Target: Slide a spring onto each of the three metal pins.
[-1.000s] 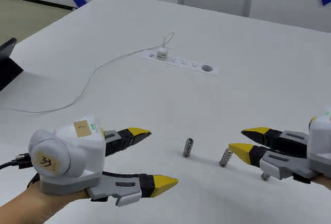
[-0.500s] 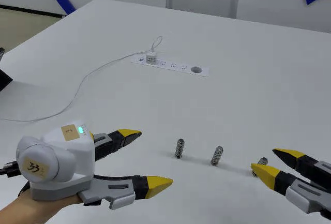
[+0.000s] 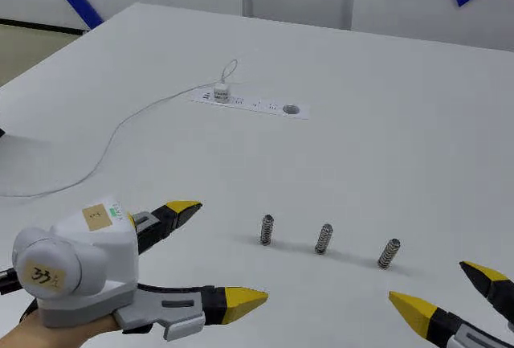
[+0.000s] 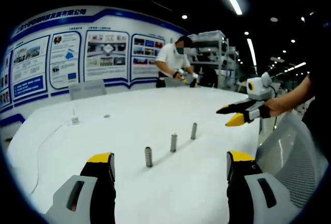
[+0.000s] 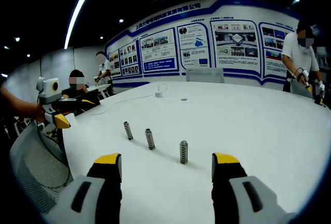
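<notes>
Your headset looks down and forward across the white table (image 3: 385,83), with the three springs (image 3: 324,238) close at 5 o'clock. Your left gripper view sits low over the table, facing them. Your right gripper view faces them from the opposite side, nearer. All three views share that row.

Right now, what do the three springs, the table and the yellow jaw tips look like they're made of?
Springs: bare grey metal wire, judging by the coils and dull shine. Table: smooth matte white, probably laminate, though that's unsure. Left gripper, yellow tips on its jaws: likely plastic or rubber, with an even, unshiny colour.
</notes>
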### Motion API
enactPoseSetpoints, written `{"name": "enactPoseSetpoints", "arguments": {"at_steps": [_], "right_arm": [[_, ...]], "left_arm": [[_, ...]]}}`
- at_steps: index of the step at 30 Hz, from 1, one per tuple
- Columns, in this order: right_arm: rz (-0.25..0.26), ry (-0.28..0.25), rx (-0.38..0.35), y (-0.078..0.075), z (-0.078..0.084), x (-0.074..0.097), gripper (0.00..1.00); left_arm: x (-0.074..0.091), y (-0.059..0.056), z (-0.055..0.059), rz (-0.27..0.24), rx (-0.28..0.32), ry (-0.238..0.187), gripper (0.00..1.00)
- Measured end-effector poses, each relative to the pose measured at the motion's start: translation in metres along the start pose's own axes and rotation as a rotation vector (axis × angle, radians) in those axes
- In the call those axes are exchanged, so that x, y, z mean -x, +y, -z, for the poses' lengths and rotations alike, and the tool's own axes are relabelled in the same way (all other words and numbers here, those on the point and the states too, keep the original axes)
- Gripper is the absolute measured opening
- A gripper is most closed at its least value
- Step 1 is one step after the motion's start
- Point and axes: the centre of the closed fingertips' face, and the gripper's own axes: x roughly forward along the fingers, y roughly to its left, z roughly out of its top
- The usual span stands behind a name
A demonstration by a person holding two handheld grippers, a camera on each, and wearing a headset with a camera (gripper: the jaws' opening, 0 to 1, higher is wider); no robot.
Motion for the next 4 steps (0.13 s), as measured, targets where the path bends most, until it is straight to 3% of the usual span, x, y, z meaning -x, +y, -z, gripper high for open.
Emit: {"name": "enactPoseSetpoints", "arguments": {"at_steps": [4], "right_arm": [[0.009,-0.015,-0.011,0.0017,0.0015,0.0048,0.77]], "left_arm": [[0.001,-0.0014,0.0008,-0.005,0.011,-0.006,0.96]]}}
